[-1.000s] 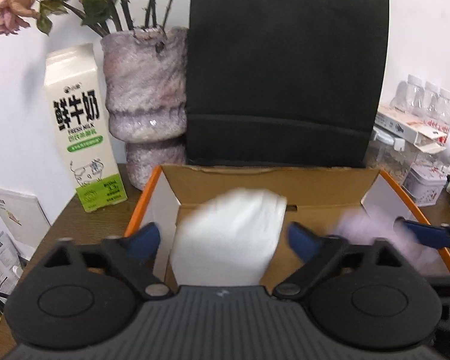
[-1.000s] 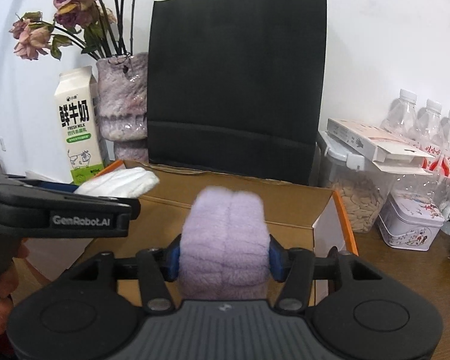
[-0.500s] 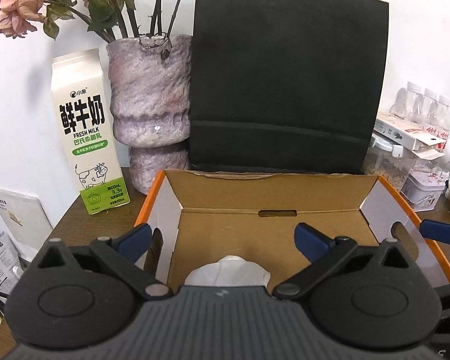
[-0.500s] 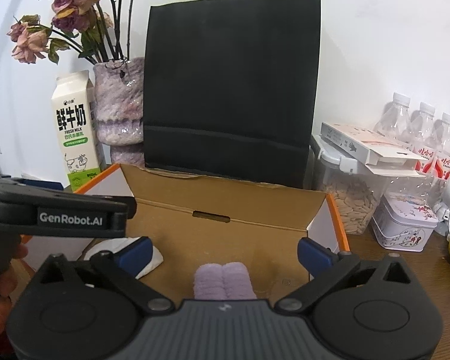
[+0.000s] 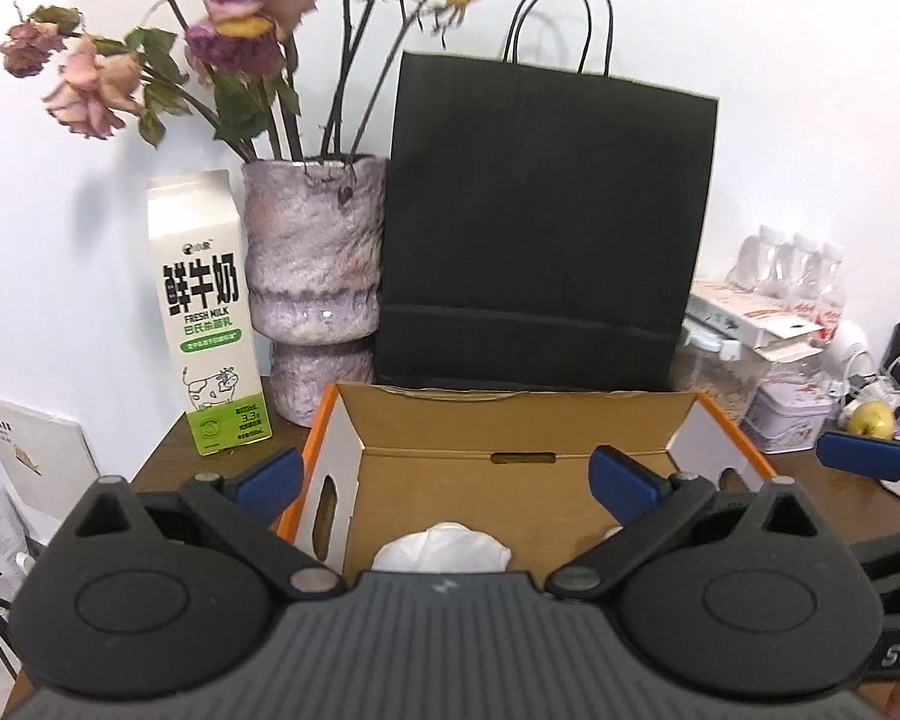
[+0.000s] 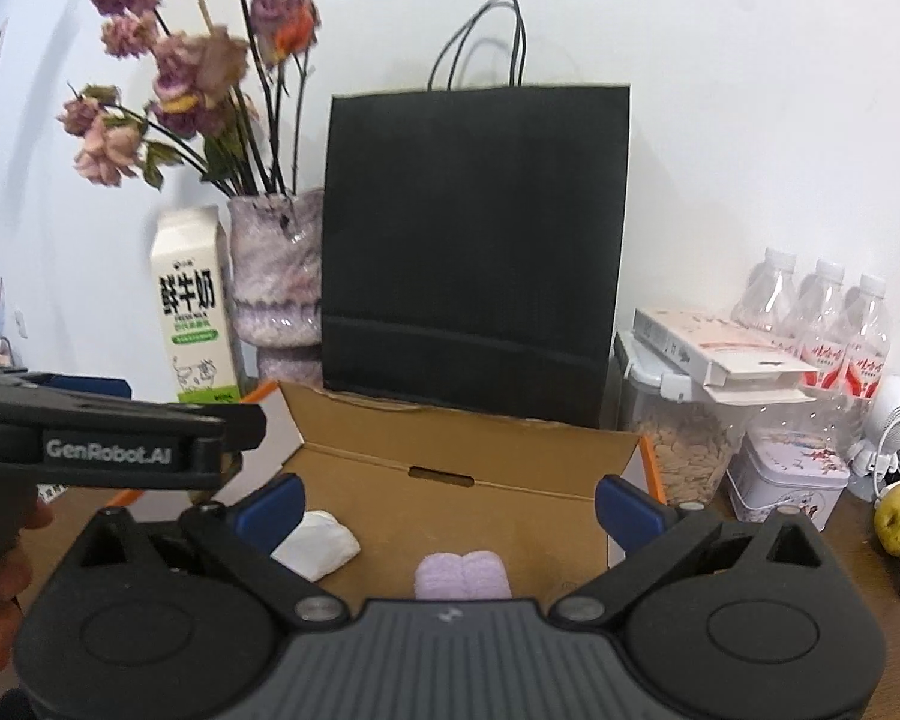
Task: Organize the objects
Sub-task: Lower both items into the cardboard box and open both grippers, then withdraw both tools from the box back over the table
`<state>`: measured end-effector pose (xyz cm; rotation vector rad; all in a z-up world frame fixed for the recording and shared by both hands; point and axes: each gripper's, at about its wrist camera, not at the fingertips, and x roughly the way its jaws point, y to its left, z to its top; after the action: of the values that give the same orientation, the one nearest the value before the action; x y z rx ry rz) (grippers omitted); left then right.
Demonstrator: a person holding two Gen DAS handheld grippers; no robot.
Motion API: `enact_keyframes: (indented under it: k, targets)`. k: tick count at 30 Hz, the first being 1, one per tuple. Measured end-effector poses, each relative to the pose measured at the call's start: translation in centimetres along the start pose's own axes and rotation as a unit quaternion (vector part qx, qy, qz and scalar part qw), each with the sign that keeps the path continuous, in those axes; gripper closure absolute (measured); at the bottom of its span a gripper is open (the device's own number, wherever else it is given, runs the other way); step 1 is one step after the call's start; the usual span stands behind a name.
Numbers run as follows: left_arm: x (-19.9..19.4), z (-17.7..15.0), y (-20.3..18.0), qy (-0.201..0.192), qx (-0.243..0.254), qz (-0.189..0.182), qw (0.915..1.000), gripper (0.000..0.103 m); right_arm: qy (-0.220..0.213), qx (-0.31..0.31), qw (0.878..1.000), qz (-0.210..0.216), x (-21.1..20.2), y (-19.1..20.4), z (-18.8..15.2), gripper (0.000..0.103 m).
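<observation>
1. My left gripper [image 5: 444, 480] stands wide open, nothing between its blue pads; it holds nothing.
2. My right gripper [image 6: 447, 504] is likewise spread to its widest, pads clear of everything.
3. White folded cloth [image 5: 441, 547] lies on the floor of the cardboard box [image 5: 510, 426], left side.
4. Purple rolled towel [image 6: 463, 575] lies in the same box, right of the white cloth, apart from it.
5. Box sits on the wooden table [image 5: 168, 462], in front of the black paper bag [image 5: 540, 228]; milk carton [image 5: 204, 312] and vase [image 5: 315, 276] stand to its left.
</observation>
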<state>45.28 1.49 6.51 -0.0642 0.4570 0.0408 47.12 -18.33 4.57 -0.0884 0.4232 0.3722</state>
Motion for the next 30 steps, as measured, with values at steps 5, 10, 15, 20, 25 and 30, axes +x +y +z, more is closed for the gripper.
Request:
enact_keyframes:
  k: [5, 10, 15, 20, 25, 30]
  targets:
    - [-3.2, -0.5, 0.3, -0.014, -0.002, -0.01, 0.9998, 0.0, -0.013, -0.002, 1.0, 0.001, -2.9, 0.3, -0.4, 0.0]
    - [-6.1, -1.4, 0.3, -0.022, -0.001, -0.021, 0.9995, 0.0, -0.022, -0.003, 1.0, 0.002, -5.8, 0.8, -1.1, 0.0]
    - [-8.8, -2.3, 0.1, -0.03, 0.004, -0.027, 0.9992, 0.0, -0.027, -0.003, 1.0, 0.001, -8.4, 1.3, -2.0, 0.0]
    - [-11.2, -3.1, 0.1, -0.035, 0.005, -0.032, 0.9989, 0.0, -0.028, -0.001, 1.0, -0.001, -10.6, 1.5, -2.9, 0.0]
    - [-13.3, -3.9, 0.3, -0.035, 0.002, -0.033, 0.9988, 0.0, -0.029, -0.001, 1.0, -0.001, -12.6, 1.8, -3.7, 0.0]
    - [-14.8, -4.8, 0.2, -0.031, 0.006, -0.032, 0.999, 0.0, -0.027, -0.004, 1.0, 0.0, -14.2, 2.3, -4.5, 0.0]
